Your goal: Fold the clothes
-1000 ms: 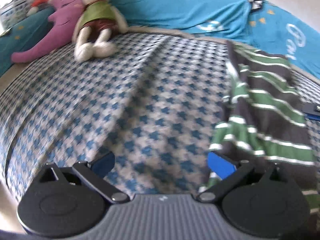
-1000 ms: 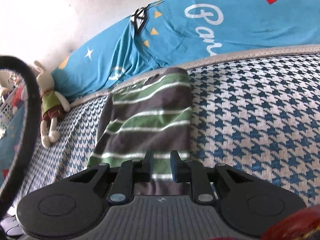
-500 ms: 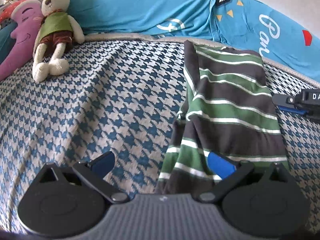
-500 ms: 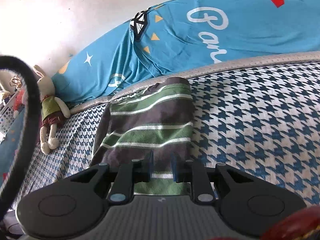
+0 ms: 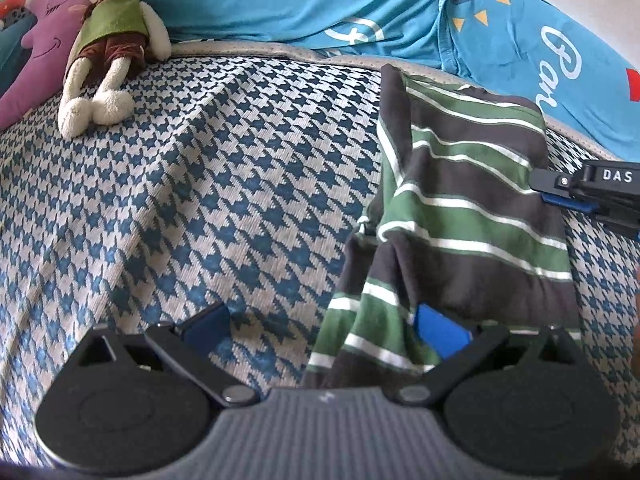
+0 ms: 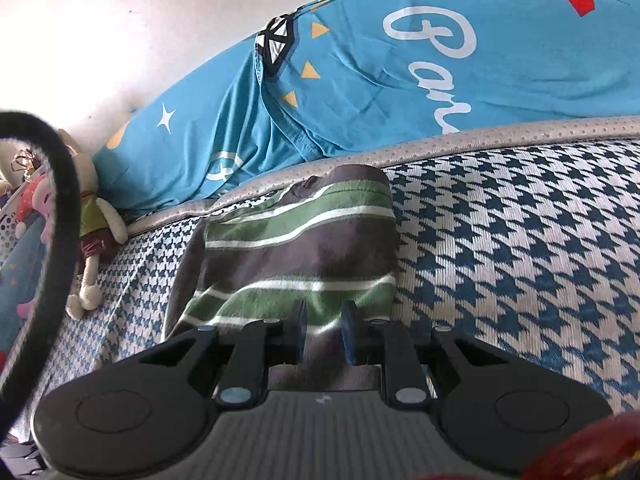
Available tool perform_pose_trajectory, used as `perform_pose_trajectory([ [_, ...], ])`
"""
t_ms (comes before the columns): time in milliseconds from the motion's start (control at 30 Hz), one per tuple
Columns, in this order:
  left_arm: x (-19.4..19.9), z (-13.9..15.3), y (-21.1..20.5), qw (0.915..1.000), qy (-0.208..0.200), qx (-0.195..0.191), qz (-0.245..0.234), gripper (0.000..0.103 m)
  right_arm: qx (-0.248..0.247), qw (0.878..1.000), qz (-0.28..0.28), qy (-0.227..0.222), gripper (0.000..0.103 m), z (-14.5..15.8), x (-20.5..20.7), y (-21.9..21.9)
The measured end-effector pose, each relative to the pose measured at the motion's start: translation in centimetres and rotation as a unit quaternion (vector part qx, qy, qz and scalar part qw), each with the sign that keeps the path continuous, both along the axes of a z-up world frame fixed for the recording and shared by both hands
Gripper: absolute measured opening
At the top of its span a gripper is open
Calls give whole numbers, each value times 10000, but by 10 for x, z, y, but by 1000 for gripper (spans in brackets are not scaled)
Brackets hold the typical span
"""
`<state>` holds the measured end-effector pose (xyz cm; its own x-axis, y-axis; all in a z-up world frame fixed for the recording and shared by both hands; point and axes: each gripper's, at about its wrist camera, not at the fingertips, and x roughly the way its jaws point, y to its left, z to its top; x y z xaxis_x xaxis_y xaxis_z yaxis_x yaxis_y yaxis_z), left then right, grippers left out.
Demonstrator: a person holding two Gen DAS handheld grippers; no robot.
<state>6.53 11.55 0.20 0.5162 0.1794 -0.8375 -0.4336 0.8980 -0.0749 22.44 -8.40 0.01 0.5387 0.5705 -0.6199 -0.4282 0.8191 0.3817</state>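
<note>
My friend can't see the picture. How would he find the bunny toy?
Start at the big blue-and-white checked bed cover, then look to its far edge, beside the bright blue pillow. The bunny toy lies there next to a purple plush. It is the only cream one, in a green shirt and brown shorts.

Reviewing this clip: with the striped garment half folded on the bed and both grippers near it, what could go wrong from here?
1. The left gripper is wide open over the loose near-left corner of the striped garment; closing there could pinch the houndstooth bedcover too.
2. The right gripper has narrow jaws around a bunch of cloth; whether they pinch it is unclear, so a pull may slip or drag the fold askew.
</note>
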Motion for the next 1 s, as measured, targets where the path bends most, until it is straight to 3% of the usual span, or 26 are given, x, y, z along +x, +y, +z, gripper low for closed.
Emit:
perform_pose_trajectory([
  [400, 9, -6, -5, 9994, 258, 214, 13, 103, -184, 9992, -164, -304, 19, -2, 19, 19],
  [633, 8, -5, -5, 9994, 275, 210, 6, 103, 228, 9990, -277, -267, 19, 16, 34, -11],
  [667, 8, -5, -5, 9994, 273, 211, 2, 103, 289, 9989, -293, -221, 20, 16, 37, -17],
  [733, 8, -5, -5, 9994, 268, 212, -5, 103, 409, 9985, -326, -129, 32, 15, 41, -30],
  [1000, 7, -7, -7, 9993, 270, 248, -3, 103, 746, 9969, -214, 123, 42, 6, 54, -51],
])
